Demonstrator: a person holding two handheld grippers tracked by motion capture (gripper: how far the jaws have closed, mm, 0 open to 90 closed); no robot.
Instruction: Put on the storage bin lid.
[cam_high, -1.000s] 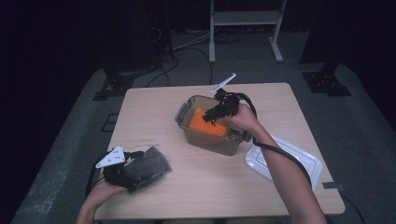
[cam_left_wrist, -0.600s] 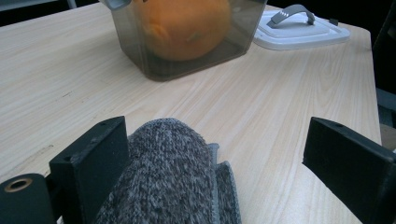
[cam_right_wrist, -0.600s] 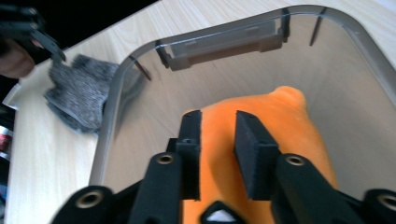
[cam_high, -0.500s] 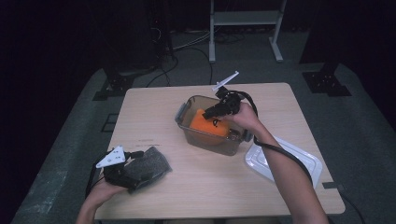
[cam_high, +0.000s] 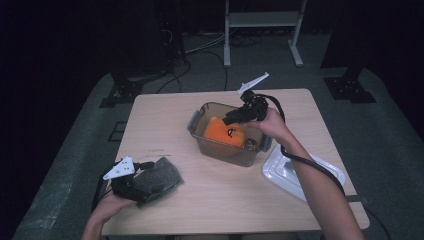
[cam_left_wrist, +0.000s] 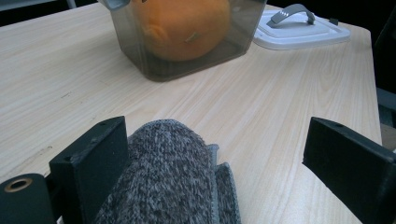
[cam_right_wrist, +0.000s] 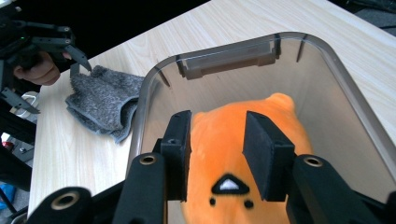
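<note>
Pale wood table (cam_high: 215, 195), grey carpet floor (cam_high: 65, 165), dark room

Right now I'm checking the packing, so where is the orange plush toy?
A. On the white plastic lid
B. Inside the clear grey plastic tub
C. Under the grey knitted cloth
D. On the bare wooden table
B: the orange plush toy sits inside the clear grey plastic tub, its walls rising around it.
</note>
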